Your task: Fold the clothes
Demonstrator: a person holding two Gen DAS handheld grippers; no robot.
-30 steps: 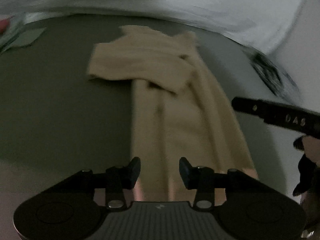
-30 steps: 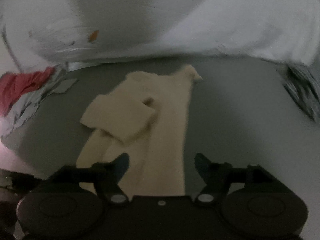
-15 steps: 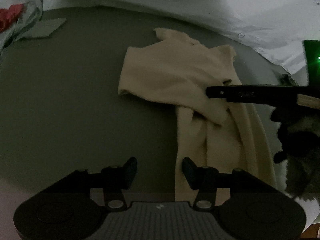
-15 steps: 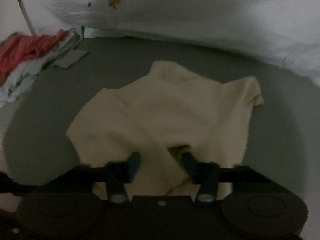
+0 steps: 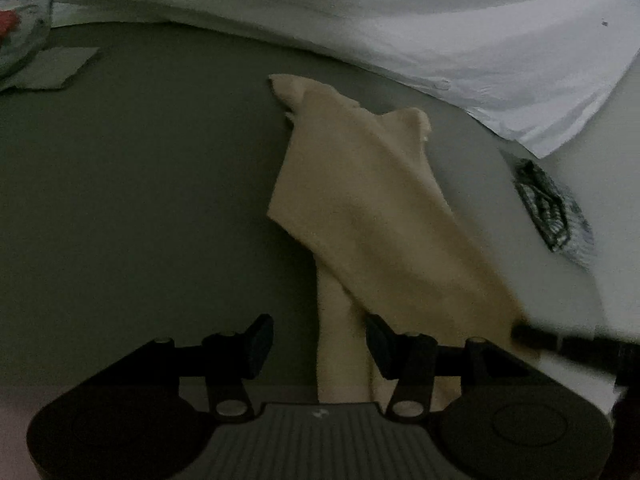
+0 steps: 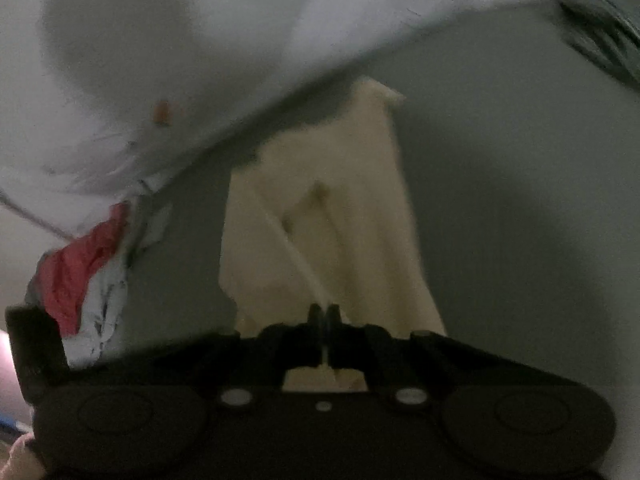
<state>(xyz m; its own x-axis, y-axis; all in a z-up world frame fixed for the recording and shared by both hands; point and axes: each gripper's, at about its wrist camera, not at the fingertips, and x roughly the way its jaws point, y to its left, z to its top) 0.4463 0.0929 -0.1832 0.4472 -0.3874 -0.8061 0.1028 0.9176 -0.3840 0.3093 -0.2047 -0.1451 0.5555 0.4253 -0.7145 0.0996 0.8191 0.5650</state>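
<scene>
Garment: plain cream-beige, no pattern; reads paler yellow-cream in the right wrist view; surface: uniform dull grey-green; sheet along the far side: white, with one small orange mark; crumpled cloth at the left: red against white-grey; patterned item at the right edge: black and white lines, detail blurred; flat piece at far left: pale grey; left gripper and right gripper: black throughout.
</scene>
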